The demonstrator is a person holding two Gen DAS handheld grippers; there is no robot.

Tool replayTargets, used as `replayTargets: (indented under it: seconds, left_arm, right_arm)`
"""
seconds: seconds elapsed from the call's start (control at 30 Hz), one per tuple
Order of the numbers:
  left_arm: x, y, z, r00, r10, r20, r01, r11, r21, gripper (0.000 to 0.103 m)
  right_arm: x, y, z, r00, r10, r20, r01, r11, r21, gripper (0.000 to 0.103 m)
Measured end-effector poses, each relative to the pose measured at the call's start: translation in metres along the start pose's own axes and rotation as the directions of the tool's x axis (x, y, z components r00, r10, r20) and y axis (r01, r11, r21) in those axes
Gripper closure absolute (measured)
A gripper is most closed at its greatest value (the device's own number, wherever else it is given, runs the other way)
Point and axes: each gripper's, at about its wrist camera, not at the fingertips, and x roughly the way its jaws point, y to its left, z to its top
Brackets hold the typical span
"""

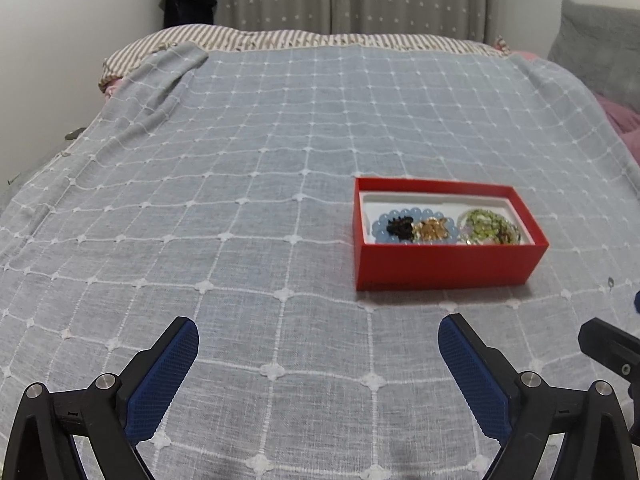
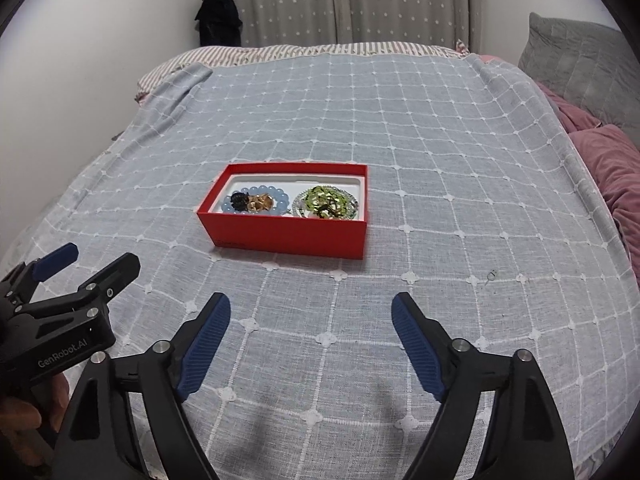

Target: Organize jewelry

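The box at mid-frame is bright red outside with a white liner; inside it, the left bracelet has pale blue beads around black and amber-gold pieces; the right bracelet is green, mixed with clear and dark bits; the bedspread filling most of the frame is grey-blue with a white grid and small white flowers at the crossings; the sheet at the top is striped brown and cream; the curtain is grey with white stars; the blanket at the right edge is dusty pink; the finger pads at the bottom are dark blue on black arms.

bed | grey checked cover | red box on it
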Motion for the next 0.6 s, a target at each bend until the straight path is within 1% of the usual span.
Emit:
replayTargets:
  seconds: [0.13,0.23,0.43,0.53,0.6]
  left_arm:
    - [0.001,-0.010,-0.004,1.000,-0.024,-0.012,0.024,0.999,0.040,0.003]
    - [0.003,-0.014,-0.006,1.000,-0.007,-0.016,0.008,0.998,0.057,0.003]
    - [0.007,-0.011,-0.007,0.998,-0.031,-0.047,0.032,0.999,0.027,0.001]
    - [0.007,-0.010,-0.007,0.999,-0.029,-0.044,0.030,0.999,0.020,0.001]
    - [0.006,-0.011,-0.007,0.999,-0.029,-0.039,0.030,0.999,0.023,0.001]
  right_arm:
    - [-0.001,-0.002,0.000,1.000,-0.009,0.001,0.009,1.000,0.016,0.003]
    - [0.000,-0.002,0.000,0.999,-0.035,0.000,0.035,0.999,0.012,0.000]
    - [0.006,-0.002,-0.004,0.999,-0.031,-0.037,0.033,0.999,0.035,0.000]
    - [0.006,-0.001,-0.006,0.997,-0.061,-0.041,0.062,0.998,0.028,0.000]
    - [0.007,-0.001,-0.006,0.997,-0.063,-0.043,0.065,0.997,0.033,0.000]
